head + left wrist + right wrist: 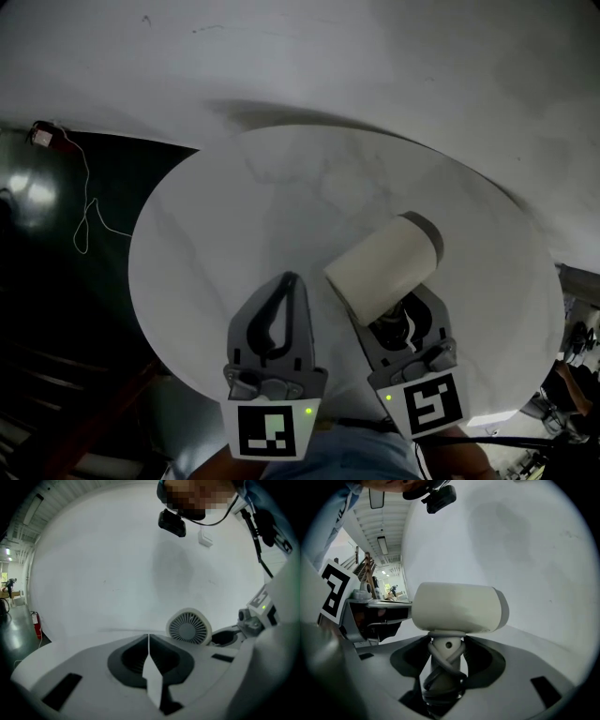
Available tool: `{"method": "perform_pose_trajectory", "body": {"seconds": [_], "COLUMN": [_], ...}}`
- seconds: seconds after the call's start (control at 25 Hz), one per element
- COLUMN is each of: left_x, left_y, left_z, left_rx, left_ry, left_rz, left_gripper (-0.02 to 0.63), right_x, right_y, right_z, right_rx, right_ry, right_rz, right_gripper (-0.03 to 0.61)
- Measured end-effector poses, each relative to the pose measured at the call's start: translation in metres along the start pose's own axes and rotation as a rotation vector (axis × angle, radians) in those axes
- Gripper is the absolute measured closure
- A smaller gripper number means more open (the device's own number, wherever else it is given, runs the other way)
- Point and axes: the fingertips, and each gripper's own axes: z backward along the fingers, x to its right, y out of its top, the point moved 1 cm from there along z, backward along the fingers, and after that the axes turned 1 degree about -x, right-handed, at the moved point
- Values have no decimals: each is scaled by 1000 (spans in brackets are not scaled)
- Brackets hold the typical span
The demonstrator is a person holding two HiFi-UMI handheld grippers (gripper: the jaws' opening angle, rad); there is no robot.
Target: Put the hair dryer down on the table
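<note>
The dryer was over the round white worktop, its handle clamped in the right hand-held gripper. The cord was wrapped round the handle and the barrel stuck out past the jaws. The left hand-held gripper was pinched together, empty, just beside the right one.

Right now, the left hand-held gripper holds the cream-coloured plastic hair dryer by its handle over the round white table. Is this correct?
Only the side is wrong: the right hand-held gripper holds the cream-coloured plastic hair dryer by its handle over the round white table. The right gripper view shows its jaws closed on the handle.
</note>
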Motion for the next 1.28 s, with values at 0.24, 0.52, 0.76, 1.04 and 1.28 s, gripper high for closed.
{"method": "perform_pose_trajectory", "body": {"seconds": [0.24, 0.52, 0.76, 1.04, 1.28], "left_x": [-14, -17, -17, -22, -34], "left_y": [-16, -29, -32, -32, -36], "left_z": [-6, -8, -8, -6, -1], "left_rx": [-26, -52, -61, -64, -60], "left_ry": [17, 26, 34, 55, 85], "left_rz": [31, 62, 84, 84, 92], "left_gripper": [601, 601, 601, 601, 601], "right_x": [-3, -2, -7, -10, -13], "right_y": [-21, -37, -42, -51, -63], "right_z": [-26, -37, -40, -42, -51], "right_rx": [-90, -166, -218, -287, -344], "right_ry": [5, -6, -22, -44, -58], "right_rz": [6, 24, 79, 148, 201], "right_gripper": [356, 354, 353, 353, 351]}}
